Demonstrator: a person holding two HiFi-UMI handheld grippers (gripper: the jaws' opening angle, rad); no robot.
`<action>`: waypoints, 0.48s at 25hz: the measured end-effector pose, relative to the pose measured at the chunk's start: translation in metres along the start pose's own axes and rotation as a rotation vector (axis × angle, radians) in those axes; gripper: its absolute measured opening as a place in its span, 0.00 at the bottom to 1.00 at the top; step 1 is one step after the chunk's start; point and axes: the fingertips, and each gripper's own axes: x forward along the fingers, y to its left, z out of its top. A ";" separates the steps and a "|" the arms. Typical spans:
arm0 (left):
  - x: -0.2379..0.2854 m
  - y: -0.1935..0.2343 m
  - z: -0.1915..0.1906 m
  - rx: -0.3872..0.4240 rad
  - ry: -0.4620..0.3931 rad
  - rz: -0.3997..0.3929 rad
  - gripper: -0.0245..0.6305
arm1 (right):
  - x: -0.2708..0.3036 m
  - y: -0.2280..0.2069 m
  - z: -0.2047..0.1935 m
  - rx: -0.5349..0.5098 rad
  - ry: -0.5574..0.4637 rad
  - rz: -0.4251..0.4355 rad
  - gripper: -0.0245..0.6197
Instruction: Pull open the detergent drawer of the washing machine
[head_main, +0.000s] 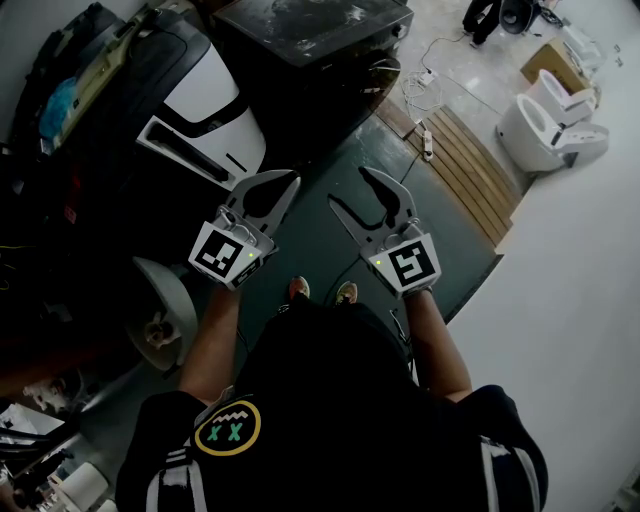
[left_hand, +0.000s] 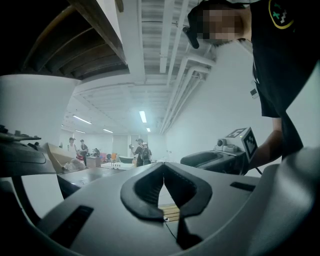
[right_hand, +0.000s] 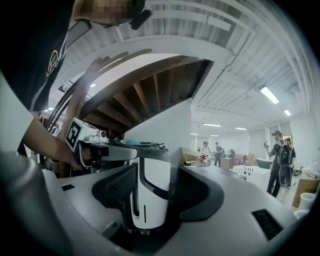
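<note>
White casing, black trim: what I take to be the washing machine (right_hand: 149, 185) stands straight ahead of the right tool (head_main: 348, 187), framed between its jaws but well apart from them. Nothing is touching.

Right tool: held level, jaws part-way open, empty. No pad is on anything.

Left tool (head_main: 293, 182): held level, jaws closed tip to tip with nothing between them. It is angled across the right tool's line, toward the wooden planks (head_main: 470, 165) on the floor and the open room beyond, not at the machine.

The machine is ahead and to the left of both tools. By position the left tool sits nearer its casing, but only the right tool is aimed at it.

The detergent drawer itself can't be picked out in any view. No handle or drawer front is legible on the white face. A dark cabinet (head_main: 310, 30) stands ahead of both tools and further off. I can't tell whether it is another appliance.

Judgement: the reach is not yet made. A drawer of this kind should slide out along the line from the machine's front toward the person, so the tool's long axis needs to stay close to that line, as the right one roughly does now. The first need is to close in far enough to find the drawer's edge.
</note>
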 end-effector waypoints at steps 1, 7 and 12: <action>0.000 -0.001 -0.001 0.001 -0.003 -0.002 0.07 | 0.000 0.002 -0.001 0.006 -0.001 0.011 0.53; -0.001 -0.002 -0.007 -0.010 0.023 0.006 0.07 | 0.003 0.011 -0.012 -0.001 0.035 0.062 0.97; 0.003 -0.003 -0.004 -0.009 0.019 0.006 0.07 | 0.003 0.009 -0.016 -0.017 0.062 0.054 0.97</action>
